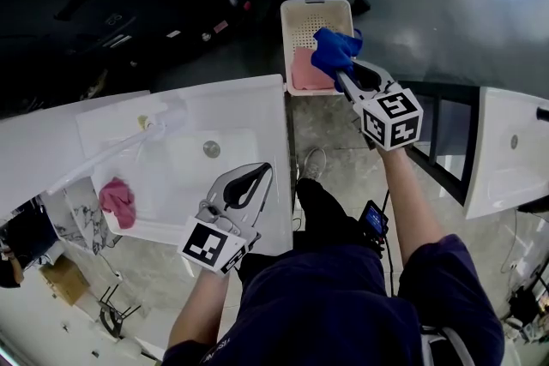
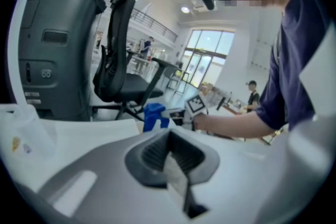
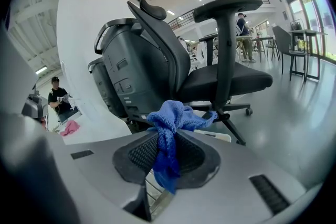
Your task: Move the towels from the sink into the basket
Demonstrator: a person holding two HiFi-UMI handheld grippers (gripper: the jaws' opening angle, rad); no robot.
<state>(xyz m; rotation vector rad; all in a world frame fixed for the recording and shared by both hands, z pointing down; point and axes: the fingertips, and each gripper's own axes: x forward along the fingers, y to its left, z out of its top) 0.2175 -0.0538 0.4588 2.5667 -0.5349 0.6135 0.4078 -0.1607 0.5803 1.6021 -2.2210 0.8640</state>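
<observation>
The step in hand is the drop-off. The right gripper point(image 1: 342, 78) hangs over the basket point(image 1: 292, 13), its fingers point(image 3: 140, 152) clamped on a blue towel point(image 1: 334, 51), which bunches above them and trails down between them in the right gripper view. It is above the basket's near right corner, not yet inside. A pink towel point(image 1: 307, 73) already lies in the basket.

The left gripper point(image 1: 262, 171) hovers over the front edge of the sink point(image 1: 249, 107), its fingers point(image 2: 152, 152) closed together with nothing between them. A second pink towel point(image 1: 117, 201) lies in the basin, towards its left side and well apart from that gripper.

Next, I judge, the right fingers should open over the middle of the basket so the cloth falls clear of the rim. The left gripper then needs to open, cross the basin and pinch the remaining towel.
</observation>
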